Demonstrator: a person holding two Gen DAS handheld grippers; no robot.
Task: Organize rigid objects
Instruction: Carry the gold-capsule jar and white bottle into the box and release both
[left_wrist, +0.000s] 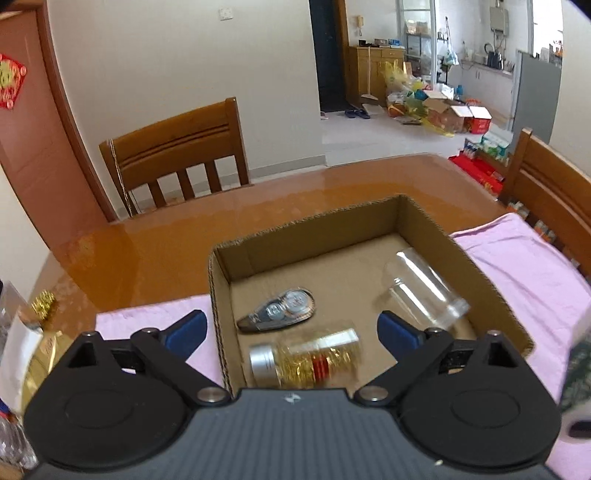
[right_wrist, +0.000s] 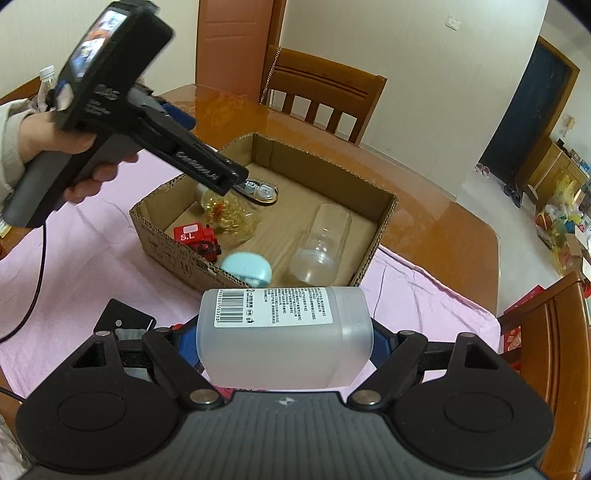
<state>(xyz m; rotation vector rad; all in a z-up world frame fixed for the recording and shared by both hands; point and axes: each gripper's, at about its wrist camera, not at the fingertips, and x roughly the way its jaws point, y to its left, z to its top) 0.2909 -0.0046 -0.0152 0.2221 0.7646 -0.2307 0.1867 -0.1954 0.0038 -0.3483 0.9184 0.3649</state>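
A cardboard box (left_wrist: 402, 212) (right_wrist: 384, 221) stands on a pink cloth (left_wrist: 532, 266) (right_wrist: 81, 258). In it lie a clear glass (left_wrist: 424, 291) (right_wrist: 321, 243), a correction tape dispenser (left_wrist: 280, 310) (right_wrist: 264, 192), a jar of gold pieces with a silver lid (left_wrist: 306, 360) (right_wrist: 231, 214), a red toy (right_wrist: 197, 240) and a pale blue round object (right_wrist: 245, 273). My left gripper (left_wrist: 291, 328) is open and empty above the box's near-left part. My right gripper (right_wrist: 284, 343) is shut on a translucent white bottle with a barcode label (right_wrist: 284, 332), held in front of the box.
The box and cloth are on a glossy brown wooden table (left_wrist: 184, 229) (right_wrist: 436, 221). Wooden chairs (left_wrist: 177, 155) (right_wrist: 321, 92) stand at the far side and one at the right (left_wrist: 550, 192). A small black plate (right_wrist: 123, 317) lies on the cloth. Gold-wrapped items (left_wrist: 44, 306) sit at the left.
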